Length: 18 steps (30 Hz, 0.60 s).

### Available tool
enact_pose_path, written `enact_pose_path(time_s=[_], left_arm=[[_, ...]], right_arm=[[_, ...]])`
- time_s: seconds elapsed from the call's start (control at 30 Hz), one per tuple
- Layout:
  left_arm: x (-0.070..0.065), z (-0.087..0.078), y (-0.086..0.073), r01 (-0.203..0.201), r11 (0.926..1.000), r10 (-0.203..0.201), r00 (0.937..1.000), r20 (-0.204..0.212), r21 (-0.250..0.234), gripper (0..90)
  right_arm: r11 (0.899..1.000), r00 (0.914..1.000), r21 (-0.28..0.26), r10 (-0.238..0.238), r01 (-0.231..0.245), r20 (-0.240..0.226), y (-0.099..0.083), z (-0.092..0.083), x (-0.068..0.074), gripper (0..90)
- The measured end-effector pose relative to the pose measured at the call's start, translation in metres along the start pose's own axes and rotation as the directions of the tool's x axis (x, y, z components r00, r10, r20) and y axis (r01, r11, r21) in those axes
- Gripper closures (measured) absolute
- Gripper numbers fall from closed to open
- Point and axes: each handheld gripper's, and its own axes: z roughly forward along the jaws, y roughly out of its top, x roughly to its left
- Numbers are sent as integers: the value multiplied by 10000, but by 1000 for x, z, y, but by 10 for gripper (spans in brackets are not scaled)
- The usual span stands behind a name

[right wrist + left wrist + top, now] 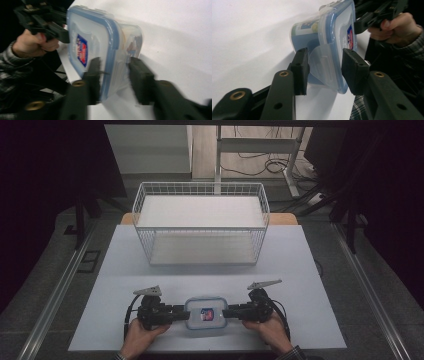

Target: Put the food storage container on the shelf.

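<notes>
Table (300, 270): big white top, takes up most of the high view.
Basket (200, 222): white wire one, sits toward the far side of the table, well apart from everything else.
Box (206, 314): clear plastic food box with a blue-rimmed lid and a label on top, flat on the table at the near edge, right between the two grippers.
Left gripper (325, 71): jaws spread around the box's left end, one under the rim and one over the lid. Looks like there's a small gap on each side, so not clamped yet.
Right gripper (113, 77): same deal on the right end, jaws straddling the lid edge. That view's blurry, so honestly can't tell if they're actually pressing on it.
</notes>
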Motion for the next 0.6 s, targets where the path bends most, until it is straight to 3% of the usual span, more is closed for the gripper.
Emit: enact_pose_path(time_s=[0.17,0.23,0.3,0.47,0.6], left_arm=[[3,0,-2,114,9999,-114,9999,123,-68,585],[4,1,-2,345,9993,-342,9992,202,-159,585],[5,1,-2,510,9984,-507,9986,175,-224,584],[8,1,0,829,9962,-821,9962,298,-283,590],[8,1,0,917,9951,-911,9957,177,-368,589]], right_arm=[[9999,9996,1,136,-136,-233,0,1,-4,574],[9999,9996,-16,169,-170,-225,0,1,-4,579],[9991,9995,-345,249,-255,-185,1,-1,-3,665],[9995,9997,-204,237,-239,-94,2,-3,-1,675],[9988,9995,-406,289,-283,152,3,-2,3,679]])
